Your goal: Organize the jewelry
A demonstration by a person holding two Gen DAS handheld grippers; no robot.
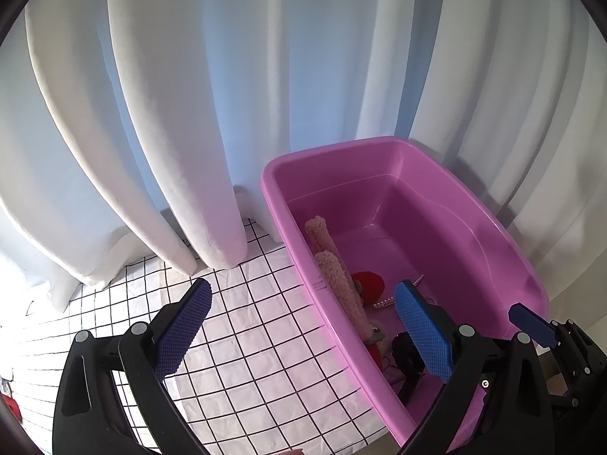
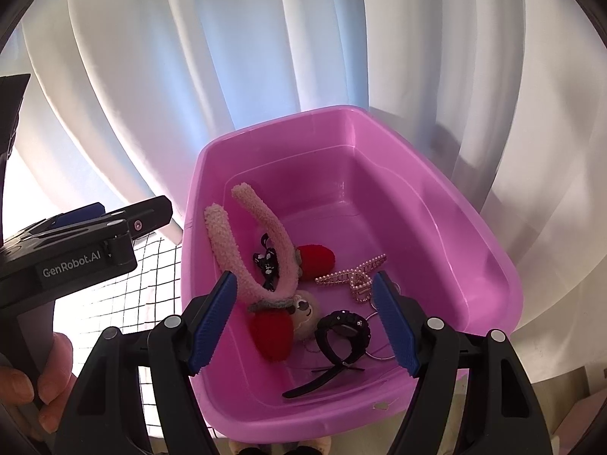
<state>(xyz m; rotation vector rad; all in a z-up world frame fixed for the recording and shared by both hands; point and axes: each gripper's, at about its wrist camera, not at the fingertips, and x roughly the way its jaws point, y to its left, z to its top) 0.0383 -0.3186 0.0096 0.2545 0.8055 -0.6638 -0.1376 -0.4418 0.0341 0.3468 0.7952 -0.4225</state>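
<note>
A pink plastic tub holds a fuzzy pink headband with red pom-poms, a pearl hair claw, a black watch, a small black-and-white piece and thin wire rings. My right gripper is open and empty above the tub's near end. My left gripper is open and empty, straddling the tub's left wall; it also shows in the right wrist view.
White curtains hang close behind the tub. A white cloth with a black grid covers the table left of the tub. A red object shows at the far left edge.
</note>
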